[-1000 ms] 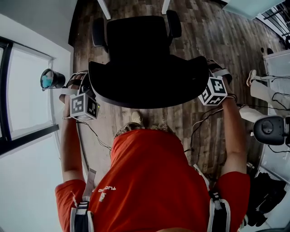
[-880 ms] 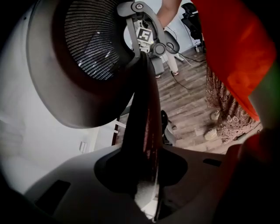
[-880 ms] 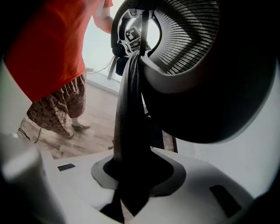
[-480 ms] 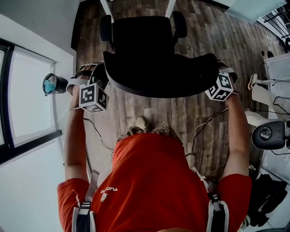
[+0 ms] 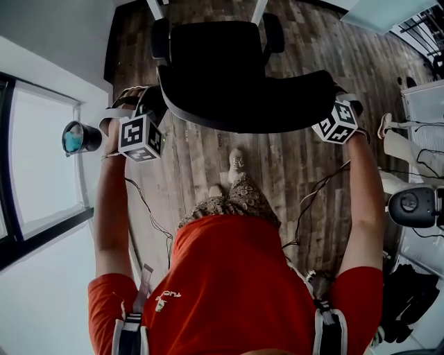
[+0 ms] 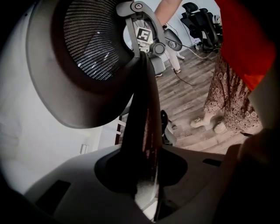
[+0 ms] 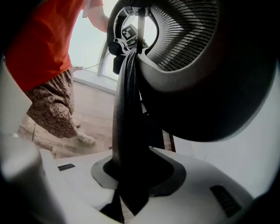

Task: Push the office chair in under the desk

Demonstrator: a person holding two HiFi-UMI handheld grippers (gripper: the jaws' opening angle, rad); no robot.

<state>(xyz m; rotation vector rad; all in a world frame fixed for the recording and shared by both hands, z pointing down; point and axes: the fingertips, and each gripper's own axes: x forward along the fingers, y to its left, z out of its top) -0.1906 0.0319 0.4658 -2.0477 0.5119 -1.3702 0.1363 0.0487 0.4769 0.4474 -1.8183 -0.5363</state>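
A black office chair (image 5: 216, 52) stands on the wood floor, its seat close to two white desk legs (image 5: 157, 10) at the top of the head view. Its curved mesh backrest (image 5: 246, 104) faces me. My left gripper (image 5: 150, 111) is shut on the backrest's left edge (image 6: 142, 127), which runs up between the jaws. My right gripper (image 5: 345, 105) is shut on the right edge (image 7: 127, 127). In the left gripper view, my left gripper (image 6: 145, 177) clamps the dark rim. In the right gripper view, my right gripper (image 7: 131, 175) does the same.
A window and white sill (image 5: 41, 152) run along the left, with a round blue-lensed device (image 5: 76, 136) beside it. White equipment and cables (image 5: 411, 201) crowd the right. My feet (image 5: 236, 163) are just behind the chair. Another office chair (image 6: 201, 19) stands further off.
The chair and both grippers have moved away from me toward the desk legs. My arms have stretched out further and my feet have stepped forward behind the chair.
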